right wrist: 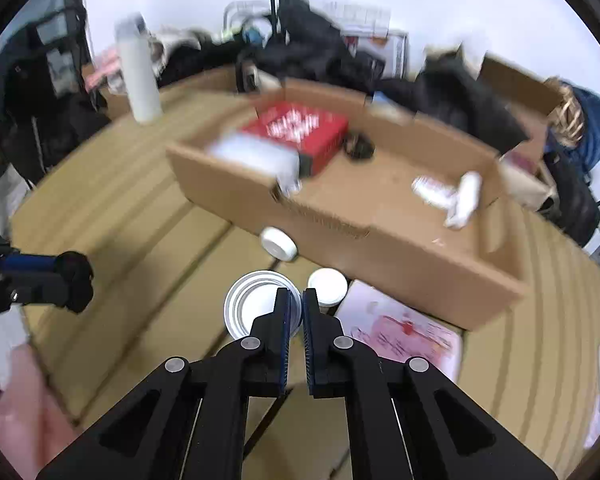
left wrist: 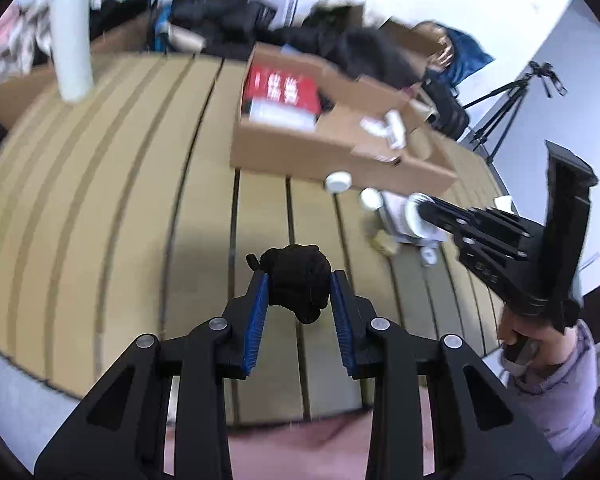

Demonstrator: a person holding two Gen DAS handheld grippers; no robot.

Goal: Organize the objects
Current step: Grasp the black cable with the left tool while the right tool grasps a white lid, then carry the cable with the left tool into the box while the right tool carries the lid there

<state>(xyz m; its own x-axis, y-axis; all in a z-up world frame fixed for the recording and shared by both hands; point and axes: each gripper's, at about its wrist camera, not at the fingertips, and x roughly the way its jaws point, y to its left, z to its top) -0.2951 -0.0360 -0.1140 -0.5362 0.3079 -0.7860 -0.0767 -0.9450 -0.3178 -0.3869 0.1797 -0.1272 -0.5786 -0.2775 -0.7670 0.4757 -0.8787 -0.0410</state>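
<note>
Left gripper [left wrist: 299, 282] pinches a black bundle [left wrist: 297, 280] between its blue pads, lifted clear of the table — evidently for carrying to the cardboard box [right wrist: 380, 216] ahead. Right gripper [right wrist: 296, 304]: fingers nearly pressed together, pinching the white cup [right wrist: 256, 304] by its rim just beyond the tips.

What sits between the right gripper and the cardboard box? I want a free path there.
In the right wrist view, a white cup, a white jar and a small white lid lie between the right gripper and the cardboard box.
</note>
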